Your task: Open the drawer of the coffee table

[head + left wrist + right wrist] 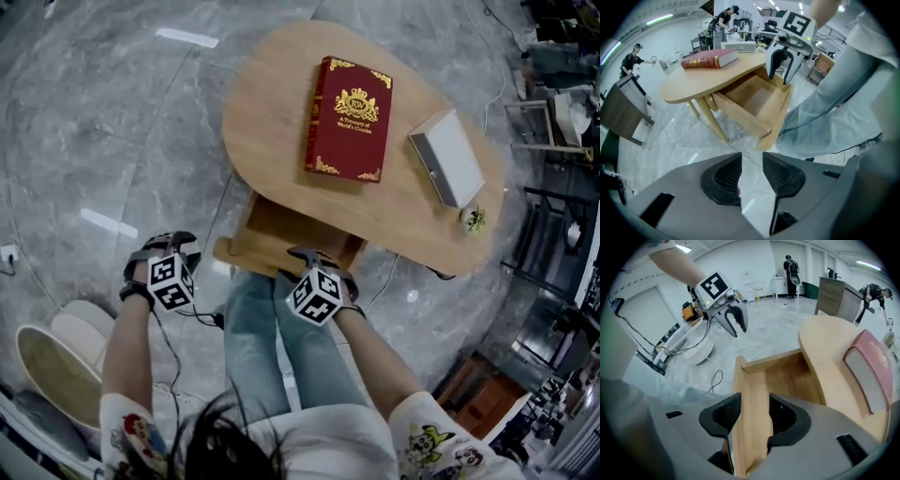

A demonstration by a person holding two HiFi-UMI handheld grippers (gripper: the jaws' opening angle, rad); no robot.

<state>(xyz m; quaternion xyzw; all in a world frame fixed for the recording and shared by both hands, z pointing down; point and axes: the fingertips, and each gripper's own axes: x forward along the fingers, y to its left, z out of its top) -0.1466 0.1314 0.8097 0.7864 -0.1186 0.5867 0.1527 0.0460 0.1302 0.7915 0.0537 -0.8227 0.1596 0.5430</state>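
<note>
Drawer front (752,376) sits between parted jaws of right tool (753,401), seemingly untouched; left tool (752,161) open, empty.

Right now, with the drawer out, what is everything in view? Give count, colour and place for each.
coffee table: one, light wood, oval top, on the grey floor.
drawer: one, light wood, pulled out on the table's near side, looks empty.
book: one, red with gold print, flat on the tabletop.
box: one, white-grey, on the tabletop right of the book.
small item: one, green and white, at the tabletop edge by the box; too small to name.
round pieces: seemingly two, white and cream, on the floor at lower left.
people: at least two, far across the room.
legs: two, blue jeans, below the drawer.
left tool: grey, jaws apart, nothing between.
right tool: grey, jaws apart, drawer front between them.
</note>
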